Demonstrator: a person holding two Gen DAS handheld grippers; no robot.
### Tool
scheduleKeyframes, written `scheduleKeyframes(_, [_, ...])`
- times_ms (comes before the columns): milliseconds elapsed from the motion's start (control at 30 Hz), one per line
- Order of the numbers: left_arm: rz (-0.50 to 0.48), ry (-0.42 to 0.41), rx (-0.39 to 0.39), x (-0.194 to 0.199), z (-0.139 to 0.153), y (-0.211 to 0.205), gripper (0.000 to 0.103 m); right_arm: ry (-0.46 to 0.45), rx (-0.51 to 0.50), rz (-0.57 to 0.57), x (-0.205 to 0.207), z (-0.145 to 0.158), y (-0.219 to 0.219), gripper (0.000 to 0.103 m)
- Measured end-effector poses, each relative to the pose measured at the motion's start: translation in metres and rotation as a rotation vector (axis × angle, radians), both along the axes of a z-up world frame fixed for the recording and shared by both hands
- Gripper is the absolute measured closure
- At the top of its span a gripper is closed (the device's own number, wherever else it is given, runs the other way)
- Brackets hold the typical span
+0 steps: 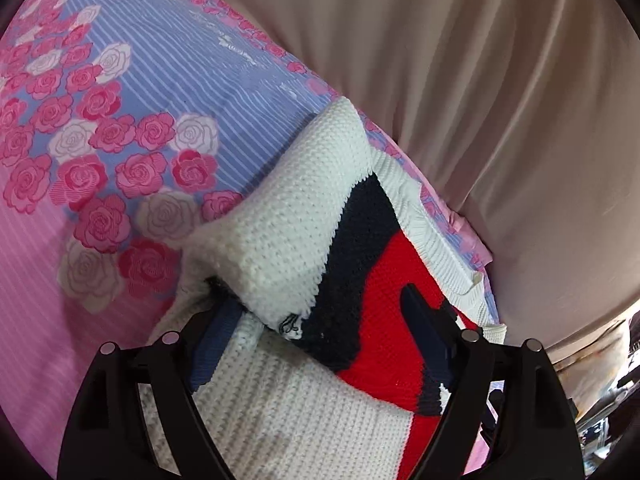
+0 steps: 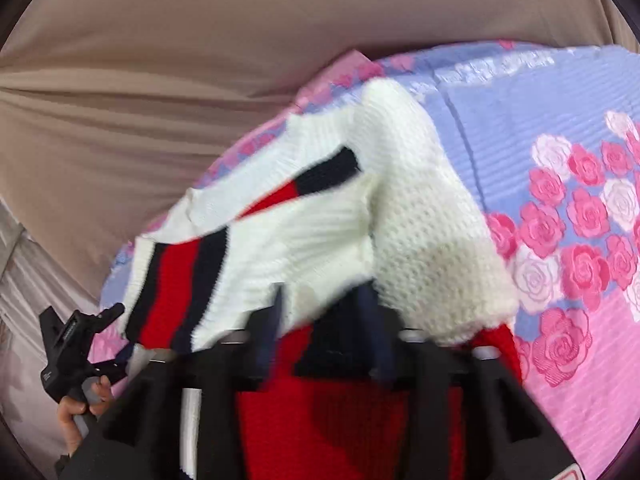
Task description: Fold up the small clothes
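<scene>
I see the sweater (image 1: 296,216), white knit with red and navy bands, lying partly folded on the bed (image 1: 132,92), filling the lower centre of both frames. My left gripper (image 1: 316,320) has its fingers spread wide over the knit. My right gripper (image 2: 324,300) pinches a white fold, fingers narrow.

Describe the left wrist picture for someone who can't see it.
A black two-fingered left claw reaches over a white knitted sweater with red and navy stripes, fingers spread around a fold. The sweater lies on a rose-patterned pink and lilac bedsheet, beside a beige curtain.
</scene>
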State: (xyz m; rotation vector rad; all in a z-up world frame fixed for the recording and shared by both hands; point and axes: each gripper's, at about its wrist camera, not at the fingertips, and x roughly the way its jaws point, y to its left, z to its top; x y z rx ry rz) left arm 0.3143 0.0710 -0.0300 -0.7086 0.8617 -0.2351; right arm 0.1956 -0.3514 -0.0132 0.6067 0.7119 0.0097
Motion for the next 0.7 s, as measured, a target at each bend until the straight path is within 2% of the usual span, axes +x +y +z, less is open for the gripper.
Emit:
scheduleKeyframes(33, [0.006,-0.002,-0.001,0.001,0.001,0.000,0.025,0.005,-0.013,0.014,0.004,0.001,0.003,0.032])
scheduleKeyframes(67, [0.013,-0.008,-0.001,0.001,0.002,0.001,0.031,0.030,-0.034,0.019,0.014,0.000,0.007,0.032])
scheduleKeyframes(100, [0.016,-0.012,0.003,0.001,0.003,0.001,0.042,0.051,-0.048,0.010,0.019,-0.001,0.011,0.034])
scheduleKeyframes(133, [0.019,-0.013,0.010,0.001,0.004,0.002,0.048,0.075,-0.062,0.000,0.028,-0.003,0.014,0.038])
scheduleKeyframes(167, [0.023,-0.016,0.013,0.002,0.006,0.003,0.062,0.089,-0.077,-0.004,0.032,-0.004,0.016,0.056])
scheduleKeyframes(200, [0.029,-0.023,0.012,0.001,0.008,0.005,0.079,0.099,-0.102,0.000,0.037,-0.002,0.020,0.083])
scheduleKeyframes(233, [0.033,-0.039,0.011,0.000,0.012,0.007,0.086,0.097,-0.107,0.018,0.040,0.004,0.023,0.089])
scheduleKeyframes(367, [0.047,-0.126,0.091,-0.009,0.024,0.011,0.086,-0.193,-0.134,0.034,-0.001,0.078,0.029,0.096])
scheduleKeyframes(433, [0.022,-0.084,0.113,-0.005,0.011,0.007,0.084,-0.241,-0.176,0.002,-0.015,0.087,0.027,0.097])
scheduleKeyframes(467, [0.014,-0.054,0.120,-0.003,0.004,0.005,0.084,-0.190,-0.208,-0.020,-0.010,0.078,0.022,0.098])
scheduleKeyframes(500, [0.014,-0.017,0.137,-0.001,-0.006,0.003,0.085,-0.054,-0.238,-0.031,0.006,0.052,0.014,0.103])
scheduleKeyframes(533, [0.019,-0.005,0.145,-0.001,-0.013,0.002,0.085,0.060,-0.245,-0.043,0.019,0.027,0.006,0.103])
scheduleKeyframes(567, [0.025,-0.021,0.142,-0.003,-0.016,0.001,0.085,0.159,-0.237,-0.054,0.026,0.003,-0.002,0.103])
scheduleKeyframes(600, [0.027,-0.032,0.155,-0.004,-0.016,0.000,0.084,0.125,-0.188,-0.054,0.020,-0.006,-0.011,0.103])
scheduleKeyframes(700, [0.021,-0.040,0.185,-0.003,-0.014,-0.005,0.084,0.058,-0.102,-0.094,-0.005,0.014,-0.025,0.103])
